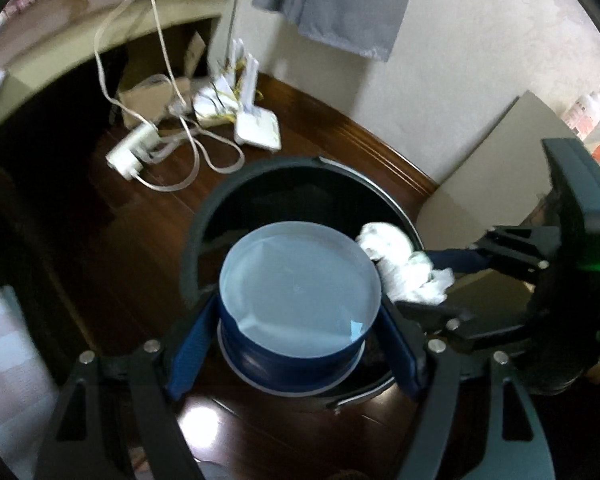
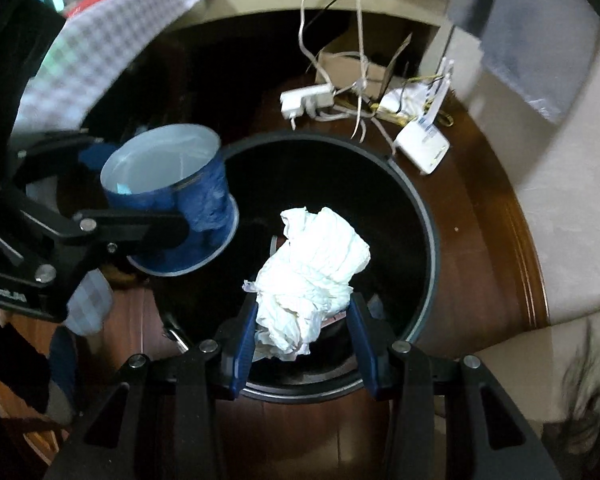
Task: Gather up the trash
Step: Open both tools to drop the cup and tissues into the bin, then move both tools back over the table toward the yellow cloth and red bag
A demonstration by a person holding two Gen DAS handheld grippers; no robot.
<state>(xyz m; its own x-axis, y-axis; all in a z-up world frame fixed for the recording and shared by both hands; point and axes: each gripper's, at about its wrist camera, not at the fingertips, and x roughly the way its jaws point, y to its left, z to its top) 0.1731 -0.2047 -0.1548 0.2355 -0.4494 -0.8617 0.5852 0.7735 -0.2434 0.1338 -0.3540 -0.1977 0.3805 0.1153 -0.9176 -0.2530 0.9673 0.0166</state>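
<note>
White crumpled tissue point(image 2: 312, 280) clamped between the blue pads of the right claw point(image 2: 304, 340), hanging straight over the dark mouth of the round black bin point(image 2: 428, 216), well inside its rim. Blue paper cup point(image 1: 300, 304) squeezed across its wall by the left claw point(image 1: 300, 340), open end up and tilted a little, poised above the near-left part of the bin's rim rather than its middle. Tissue just beside the cup's lip, possibly touching. Probably the drop stage, nothing let go yet. Right load already lined up with the opening; left load likely needing a short shift toward the bin's centre. Router point(image 2: 422, 146) and loose cables point(image 1: 172, 120) on the wooden floor point(image 1: 140, 232) beyond the bin
</note>
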